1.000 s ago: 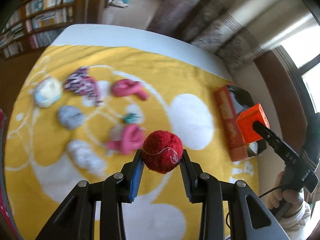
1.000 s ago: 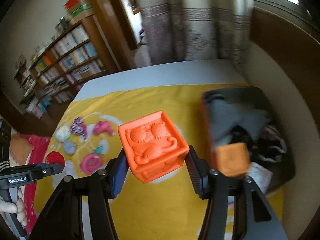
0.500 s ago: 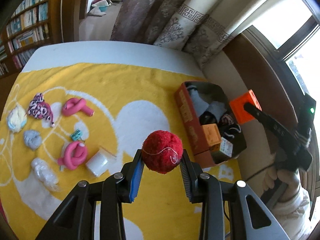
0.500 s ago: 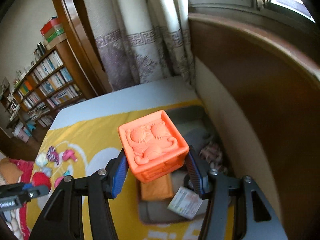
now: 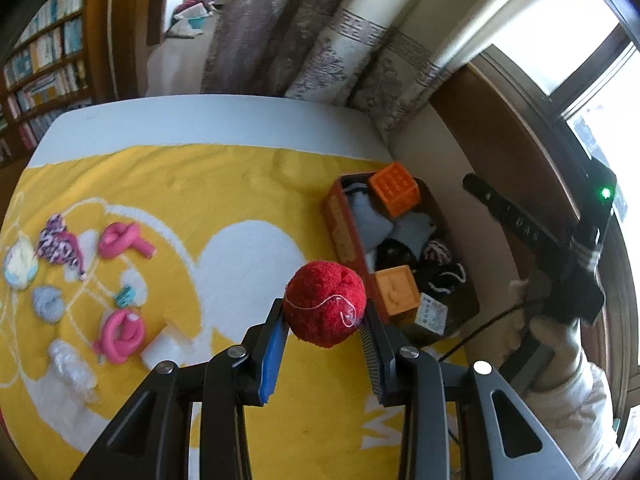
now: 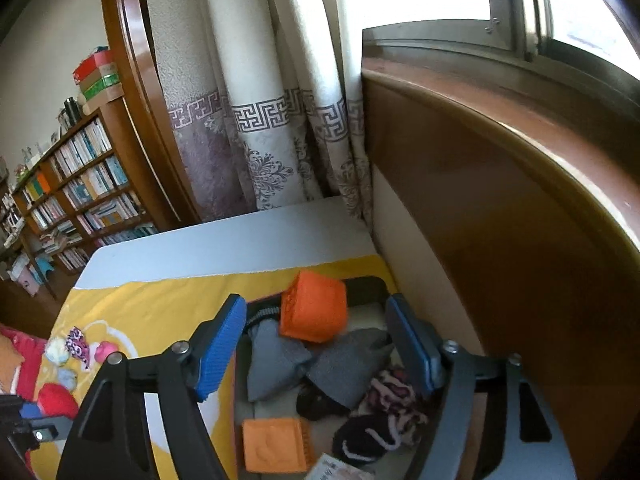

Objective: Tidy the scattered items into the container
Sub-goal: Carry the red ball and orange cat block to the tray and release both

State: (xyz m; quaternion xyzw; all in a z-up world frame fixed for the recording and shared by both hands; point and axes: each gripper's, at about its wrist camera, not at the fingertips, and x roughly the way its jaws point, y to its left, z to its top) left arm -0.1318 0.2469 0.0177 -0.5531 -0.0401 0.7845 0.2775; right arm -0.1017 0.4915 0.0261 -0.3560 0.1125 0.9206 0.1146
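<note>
The left hand-held gripper (image 5: 324, 330) is clamped tight on a fuzzy red ball (image 5: 325, 303), one pad pressing each side, and it hangs above the yellow blanket (image 5: 240, 184) on the bed. Ahead of it and a little to its right sits the container (image 5: 340, 224), an open box with an orange-red wall, hard against the wooden headboard (image 6: 500, 220). Ahead and well off to its left, the scattered items lie on the blanket: two pink twisted rolls (image 5: 120, 240), a patterned purple bundle (image 5: 60, 246), a pale ball (image 5: 20, 262), a grey one (image 5: 48, 302), a small teal clip (image 5: 125, 296) and a white block (image 5: 166, 346).

The right hand-held gripper (image 6: 320, 344) hovers over the container (image 6: 368, 288), its jaws opening wide. The orange cube (image 6: 314, 312) sits between and just beyond the blue pads (image 6: 220, 344), tilted, and neither pad touches it; it rests on the grey cloth bundles (image 6: 276, 356) at the far end of the box. Below the gripper, nearer its body, lie a second orange cube (image 6: 276, 444), dark and patterned socks (image 6: 392, 396) and a small printed carton (image 6: 340, 470). In the left camera's view a hand (image 5: 560, 336) grips the right tool's handle off to the right of the box.
</note>
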